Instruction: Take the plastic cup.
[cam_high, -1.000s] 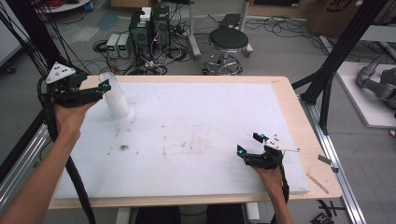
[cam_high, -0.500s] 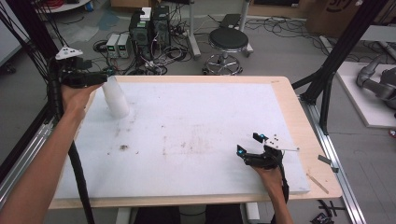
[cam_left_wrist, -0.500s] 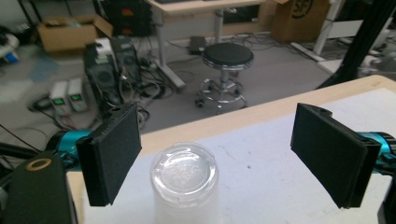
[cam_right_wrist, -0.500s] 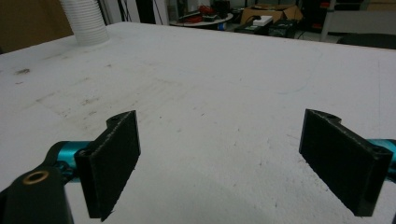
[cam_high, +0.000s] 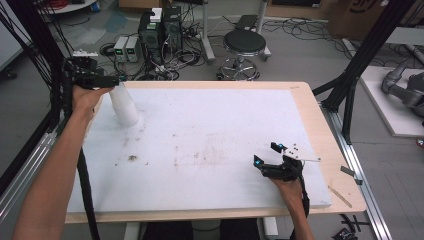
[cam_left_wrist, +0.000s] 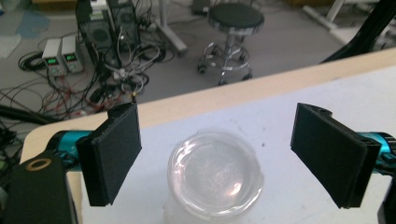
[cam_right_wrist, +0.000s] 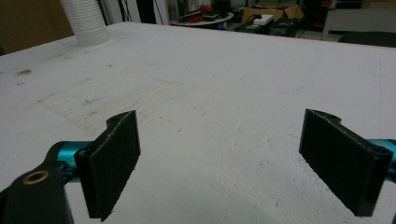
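One white cup stack (cam_high: 124, 105) on table (cam_high: 210, 150). Two claws: left claw (cam_left_wrist: 219, 154) agape above it, right claw (cam_right_wrist: 229, 163) agape, empty.

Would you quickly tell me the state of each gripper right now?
Left gripper: open, jaws spread wide above the stack of white plastic cups, not touching it.
Right gripper: open, holding nothing, low over the white table mat.
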